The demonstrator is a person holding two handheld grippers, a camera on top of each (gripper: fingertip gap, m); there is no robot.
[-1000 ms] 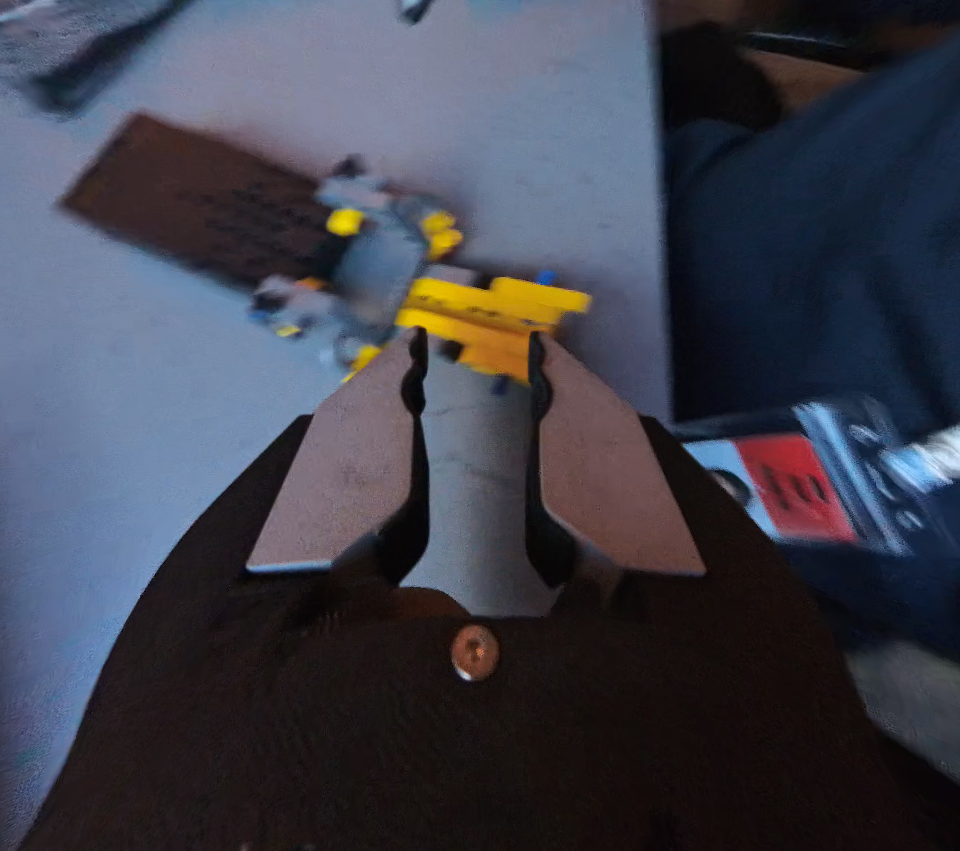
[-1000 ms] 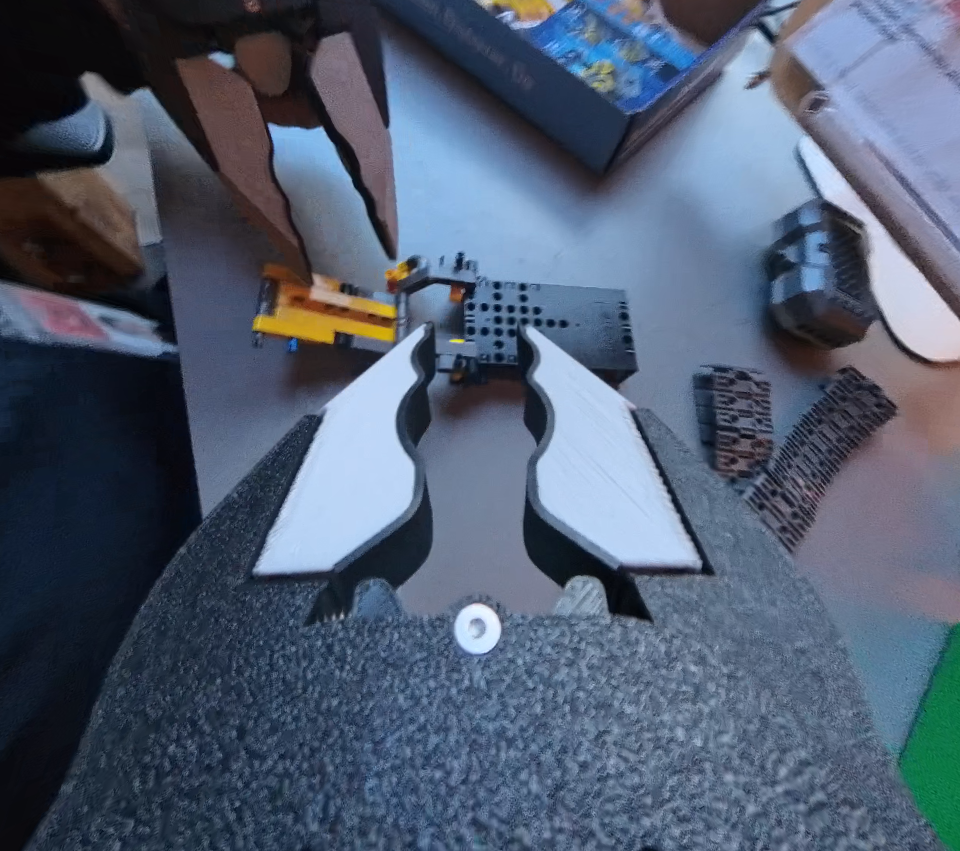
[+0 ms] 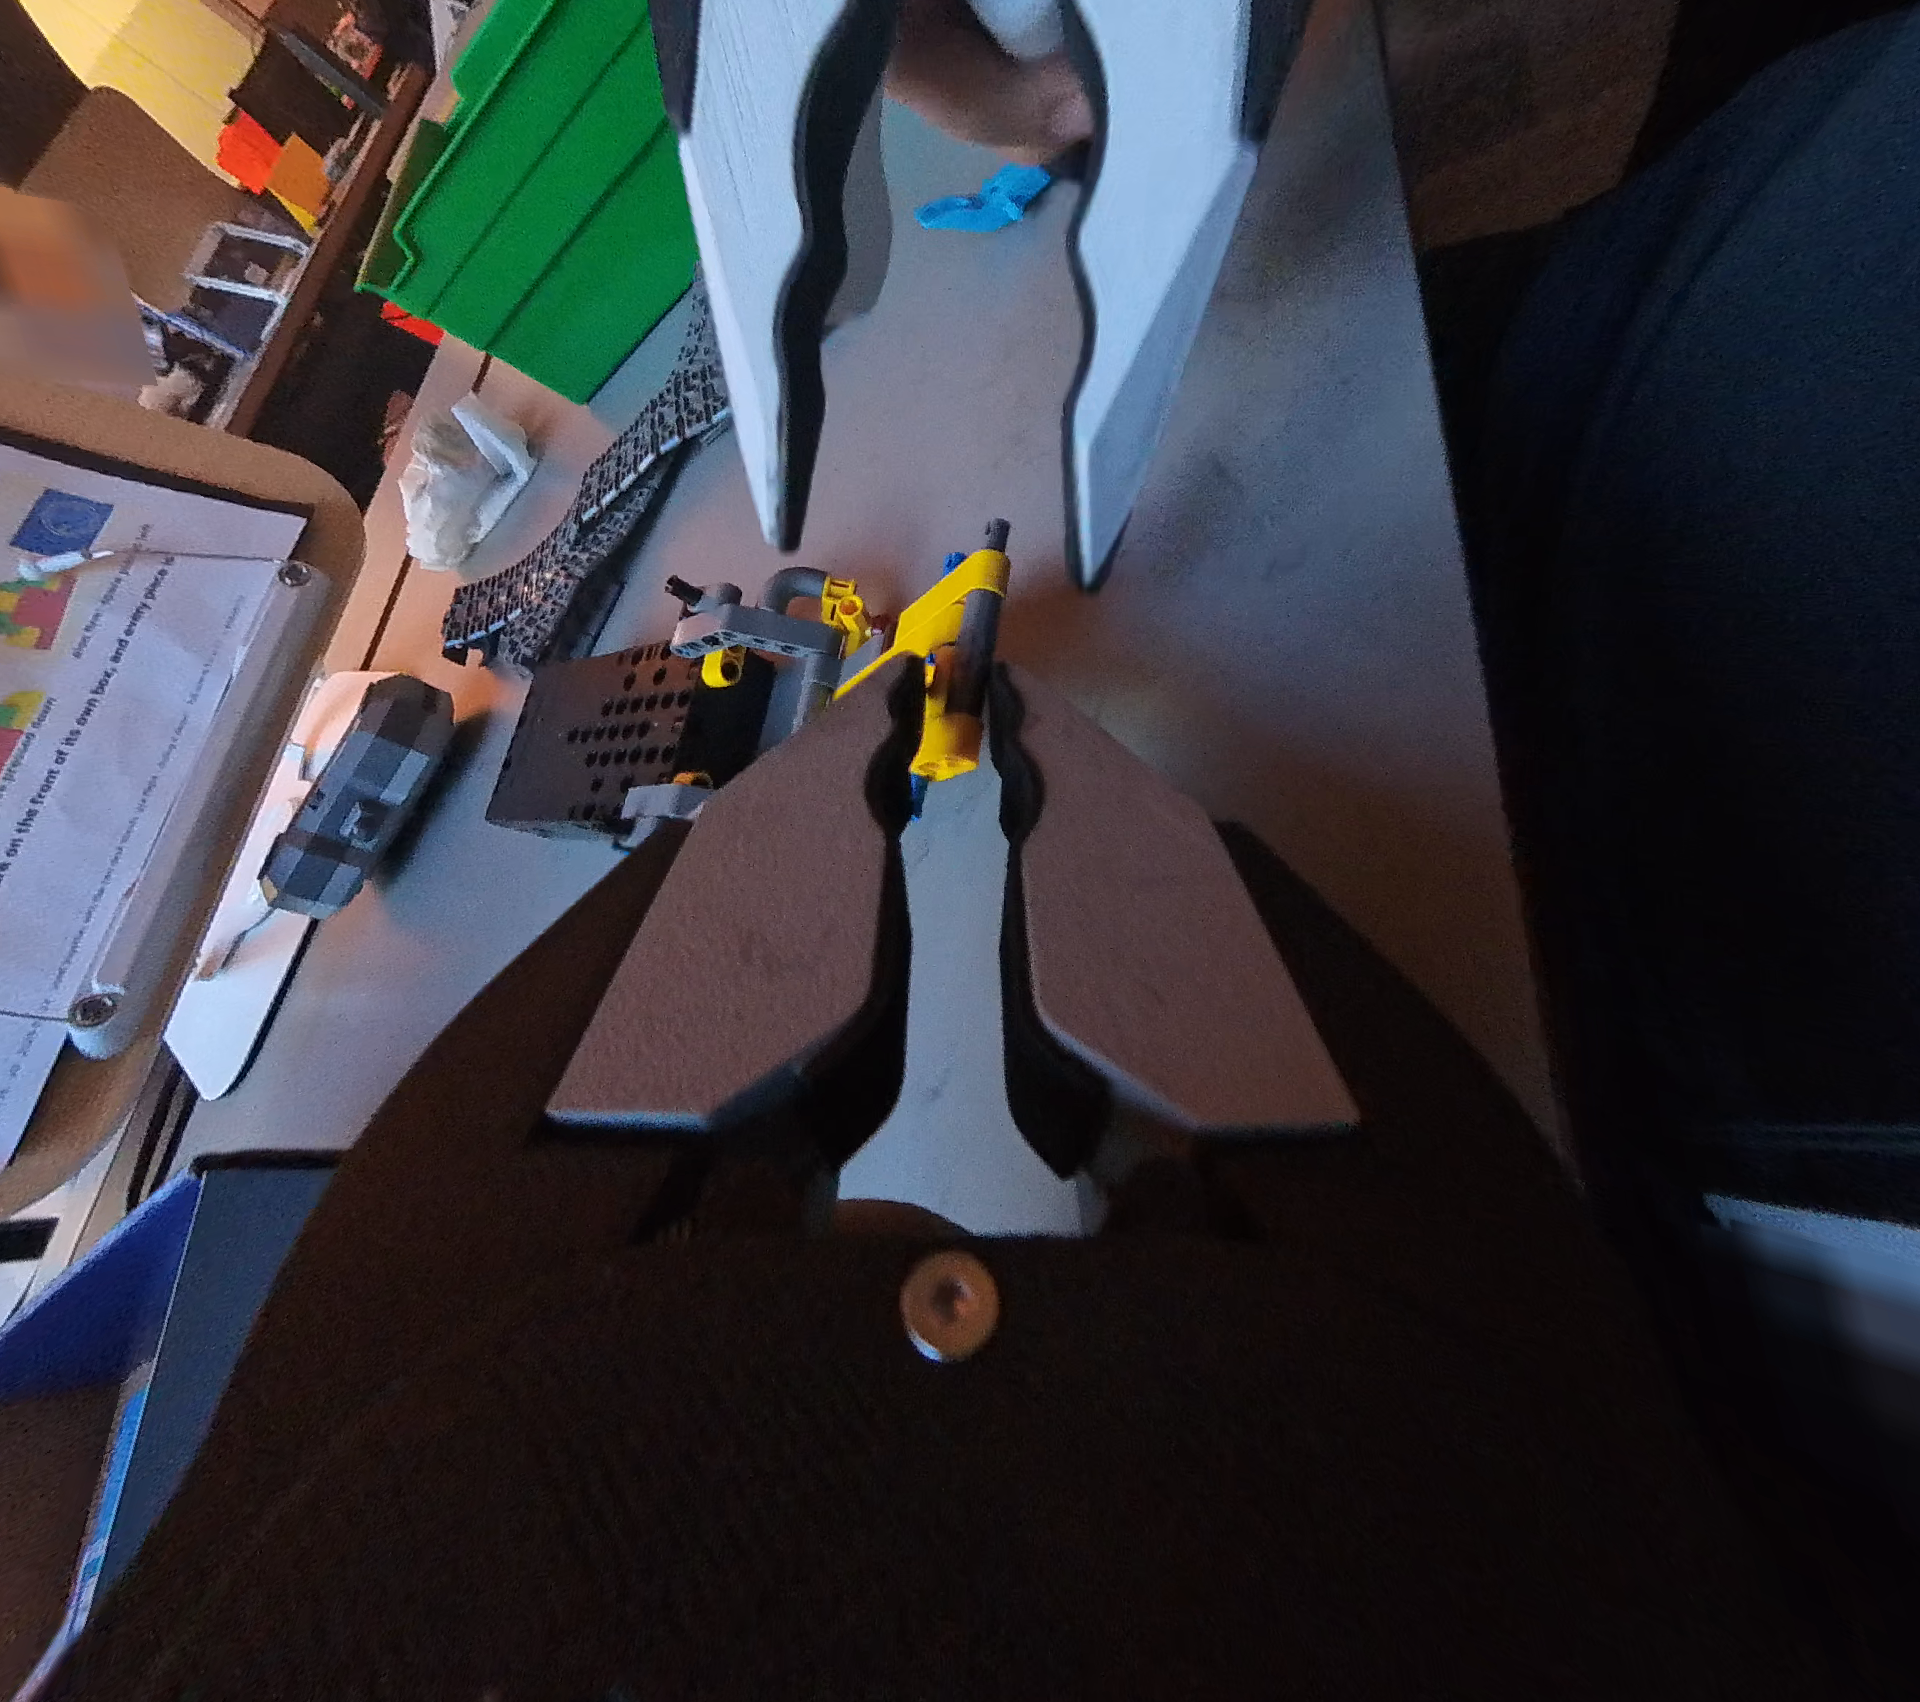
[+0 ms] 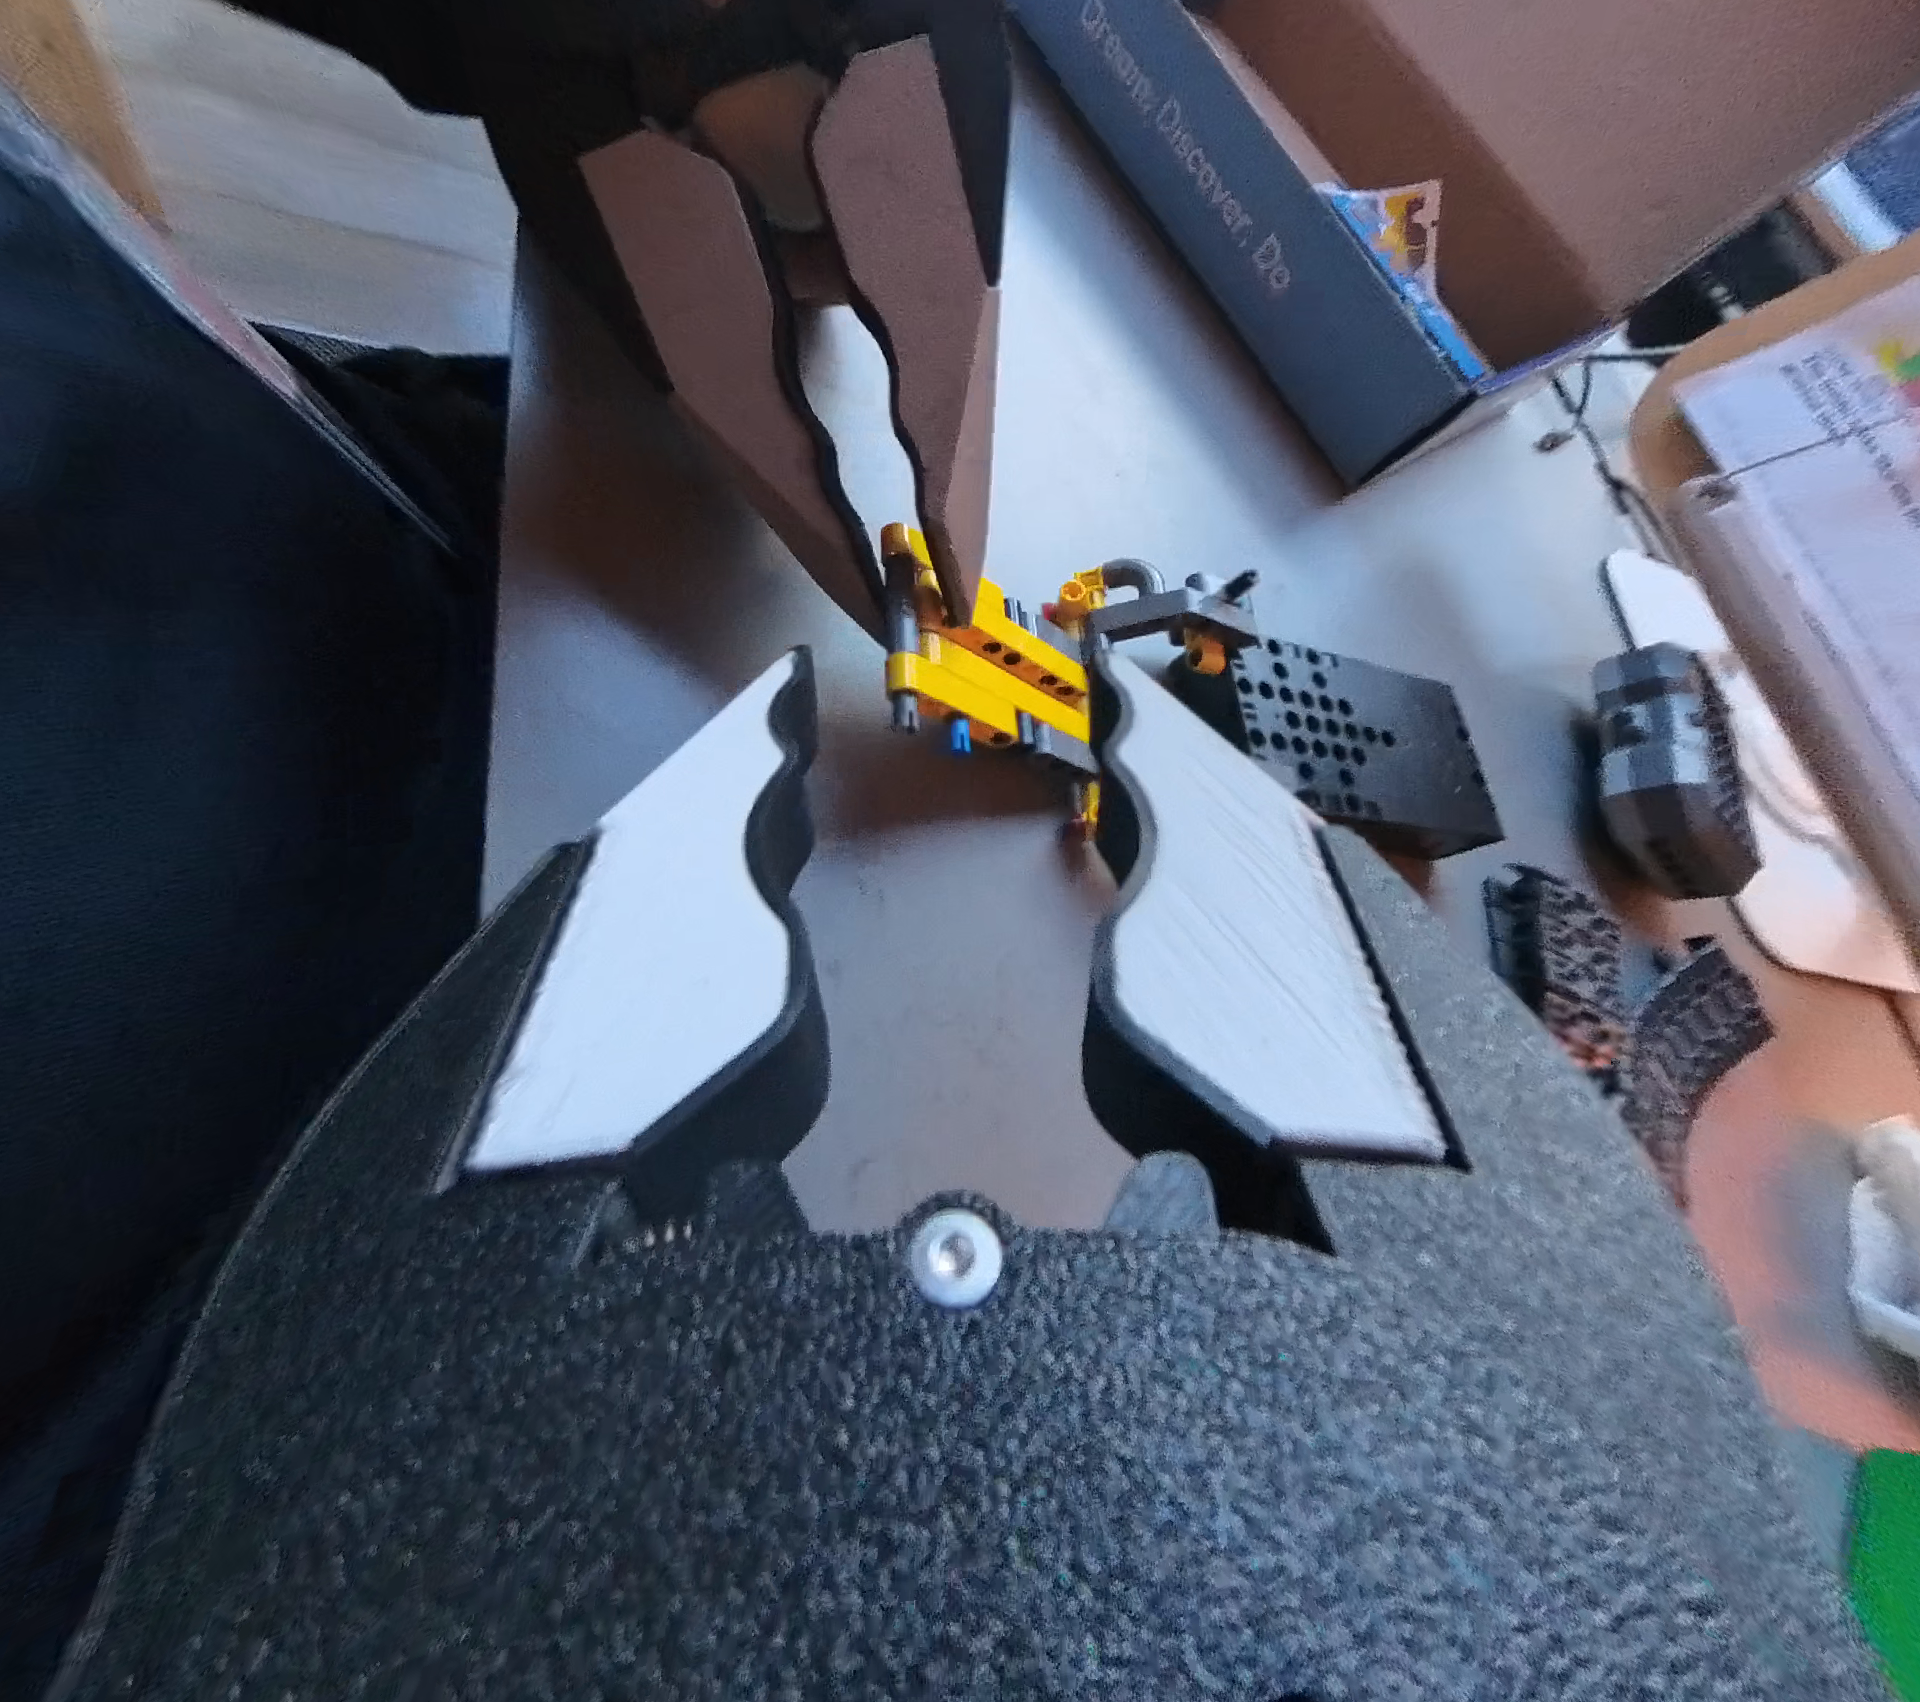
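A brick model lies on the grey table point(image 3: 1195, 509): a yellow beam arm point(image 3: 951, 634) joined by grey parts point(image 3: 769, 624) to a black perforated block point(image 3: 623, 738). My left gripper point(image 3: 948, 686), with brown fingers, is shut on the near end of the yellow arm. In the right wrist view it point(image 4: 925, 613) comes down from above onto the yellow arm point(image 4: 997, 676). My right gripper point(image 4: 951, 670), with white fingers, is open, its tips either side of the arm. Its right fingertip point(image 4: 1107, 696) is against the grey joint beside the black block point(image 4: 1351, 748).
Black track strips point(image 3: 603, 530), a dark grey wheel part point(image 3: 358, 795), crumpled paper point(image 3: 457, 478) and green bins point(image 3: 540, 177) lie beyond the model. A small blue piece point(image 3: 982, 198), a grey box point(image 4: 1226, 218) and a clipboard with sheets point(image 4: 1818, 457) are nearby. A person's dark clothing point(image 4: 208, 717) lies past the table edge. The grippers are tip to tip, or close to it.
My left gripper has come down and shut on the yellow arm. My right gripper has opened wider and moved left from the black block to straddle the arm.
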